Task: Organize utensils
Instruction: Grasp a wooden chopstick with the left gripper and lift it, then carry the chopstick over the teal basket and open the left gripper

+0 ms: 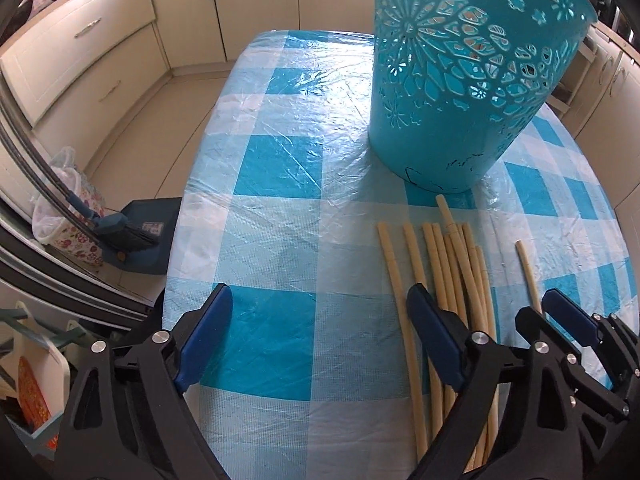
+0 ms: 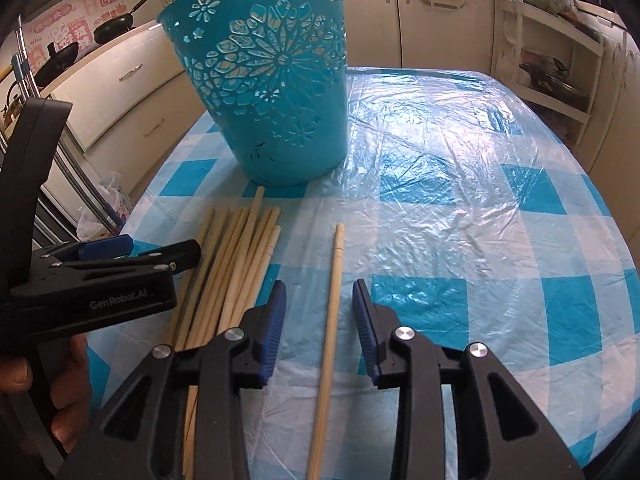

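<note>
A teal cut-out basket [image 1: 464,80] [image 2: 272,92] stands upright on the checked table. In front of it lies a bundle of several pale wooden chopsticks [image 1: 452,276] [image 2: 236,264]. One single chopstick [image 2: 332,312] [image 1: 528,276] lies apart to the right of the bundle. My right gripper [image 2: 320,312] is open, its jaws on either side of the single chopstick without touching it. My left gripper [image 1: 320,320] is open and empty, left of the bundle, its right finger [image 1: 436,336] over the bundle's edge. The left gripper shows in the right wrist view [image 2: 120,256].
The table [image 2: 480,240] carries a blue-and-white checked cloth under crinkled clear plastic. Cream kitchen cabinets [image 1: 100,40] surround it. A broom and dustpan [image 1: 136,236] and a bagged bin [image 1: 64,208] stand on the floor at the left. A shelf rack [image 2: 560,60] stands at the right.
</note>
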The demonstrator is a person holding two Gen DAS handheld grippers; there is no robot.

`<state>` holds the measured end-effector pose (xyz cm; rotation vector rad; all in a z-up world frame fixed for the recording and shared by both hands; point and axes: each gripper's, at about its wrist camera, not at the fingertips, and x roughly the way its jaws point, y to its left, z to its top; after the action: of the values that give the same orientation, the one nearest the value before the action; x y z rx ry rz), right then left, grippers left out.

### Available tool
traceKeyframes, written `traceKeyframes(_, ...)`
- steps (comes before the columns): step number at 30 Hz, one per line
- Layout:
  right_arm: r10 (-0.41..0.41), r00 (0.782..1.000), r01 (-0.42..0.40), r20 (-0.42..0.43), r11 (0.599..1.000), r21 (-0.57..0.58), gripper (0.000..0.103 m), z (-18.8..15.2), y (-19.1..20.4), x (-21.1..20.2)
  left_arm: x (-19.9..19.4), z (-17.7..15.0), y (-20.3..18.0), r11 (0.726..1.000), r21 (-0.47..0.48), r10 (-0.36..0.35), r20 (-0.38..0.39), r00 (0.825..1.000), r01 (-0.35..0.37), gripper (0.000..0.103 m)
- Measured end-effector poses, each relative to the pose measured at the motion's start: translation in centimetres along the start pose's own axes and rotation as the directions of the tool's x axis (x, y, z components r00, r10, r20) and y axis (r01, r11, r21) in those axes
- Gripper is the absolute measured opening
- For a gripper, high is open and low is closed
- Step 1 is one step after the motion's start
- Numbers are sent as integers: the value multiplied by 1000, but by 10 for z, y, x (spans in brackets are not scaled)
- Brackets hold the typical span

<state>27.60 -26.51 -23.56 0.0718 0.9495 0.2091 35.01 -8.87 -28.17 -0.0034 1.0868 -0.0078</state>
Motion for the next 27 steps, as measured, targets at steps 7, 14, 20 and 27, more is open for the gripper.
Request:
traceKeyframes(7,18,1000,-18,9,1000,8,35,2,-3,2,-4,4,-26,995,95,-35,17,999,33,32)
traceKeyframes(14,39,999,-40,29,998,38,35,3,-9,4,-6,17,-25,984,85,-152,-45,987,155,5)
traceKeyframes(20,21,998,-22,51,1000,19,35,2,-7,5,-15,21,-3,962,25,-270,-65,961,272,5)
traceKeyframes(27,39,998,-40,55,999,29,38,2,-8,5,-93,38,13,913,35,-407,80,910,405,5)
